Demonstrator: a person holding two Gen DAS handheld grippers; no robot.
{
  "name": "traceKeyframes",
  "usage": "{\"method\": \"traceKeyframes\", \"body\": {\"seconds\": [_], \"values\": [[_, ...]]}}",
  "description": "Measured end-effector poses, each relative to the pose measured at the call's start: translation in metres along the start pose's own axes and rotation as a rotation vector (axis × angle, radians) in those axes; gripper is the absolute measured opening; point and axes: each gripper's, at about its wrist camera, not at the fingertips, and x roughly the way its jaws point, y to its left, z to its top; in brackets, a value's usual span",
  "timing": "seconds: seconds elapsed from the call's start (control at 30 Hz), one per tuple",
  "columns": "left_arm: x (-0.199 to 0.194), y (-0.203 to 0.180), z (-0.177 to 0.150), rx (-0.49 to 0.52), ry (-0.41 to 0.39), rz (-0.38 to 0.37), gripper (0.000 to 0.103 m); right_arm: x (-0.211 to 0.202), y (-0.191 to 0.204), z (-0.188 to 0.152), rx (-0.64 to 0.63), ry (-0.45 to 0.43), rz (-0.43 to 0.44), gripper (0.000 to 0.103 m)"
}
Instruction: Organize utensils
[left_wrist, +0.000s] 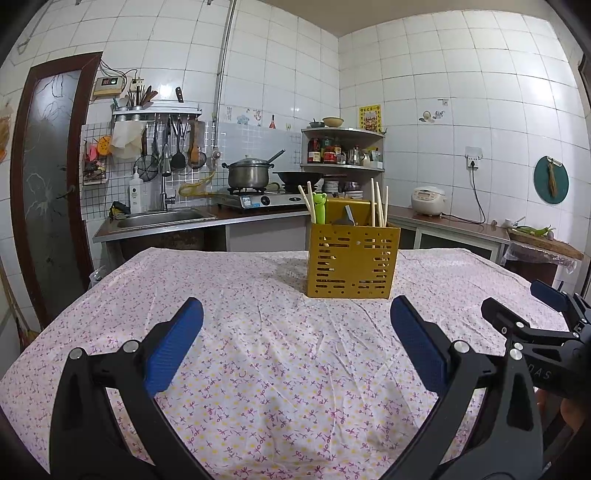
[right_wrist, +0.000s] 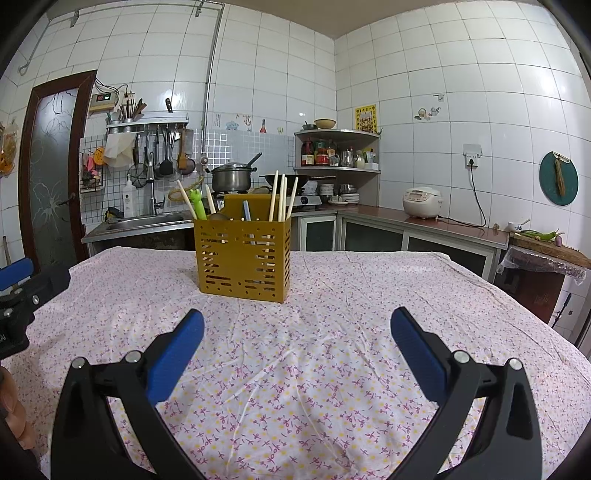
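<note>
Utensil holder (left_wrist: 352, 260): mustard-yellow box, square-cornered, front and side walls punched with rows of short horizontal slots. It stands upright on the table (left_wrist: 258, 350), on the far half, which is covered with a white cloth printed in small purple and yellow flowers. The cloth is wrinkled around its base.

Contents, sticking out the top:
- pale chopsticks (left_wrist: 378, 203), several, leaning in a loose bunch on the holder's right side
- two more pale sticks on the left side, tilted outward
- green frog-headed utensil (left_wrist: 319, 208), just beside those left sticks
- grey blade-like piece (left_wrist: 348, 216) near the middle, type unclear
- a taller yellow back panel rises behind them

Left gripper (left_wrist: 295, 325): jaws spread wide, nothing between the blue pads, hovering over bare cloth short of the holder. The holder sits slightly right of its centreline.

Right gripper (right_wrist: 297, 332): jaws also spread wide and empty, over the cloth. In the right wrist view the holder sits left of centre, clear of both fingers.

Each gripper shows at the edge of the other's view; they're well apart, side by side.
</note>
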Motion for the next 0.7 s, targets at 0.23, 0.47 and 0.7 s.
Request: {"method": "traceKeyframes", "body": {"seconds": [0.23, 0.47, 0.7], "values": [[0.0003, 0.0004, 0.0003, 0.001, -0.002, -0.001, 0.098, 0.0014, -0.0002, -0.0008, -0.003, 0.004, 0.0, 0.099], [0.0006, 0.0008, 0.0, 0.003, -0.003, 0.003, 0.098, 0.0024, -0.0003, -0.0016, -0.005, 0.008, 0.0, 0.099], [-0.0001, 0.001, -0.0009, 0.012, -0.006, 0.008, 0.098, 0.0021, 0.0, -0.0017, -0.006, 0.008, 0.0, 0.099]]}}
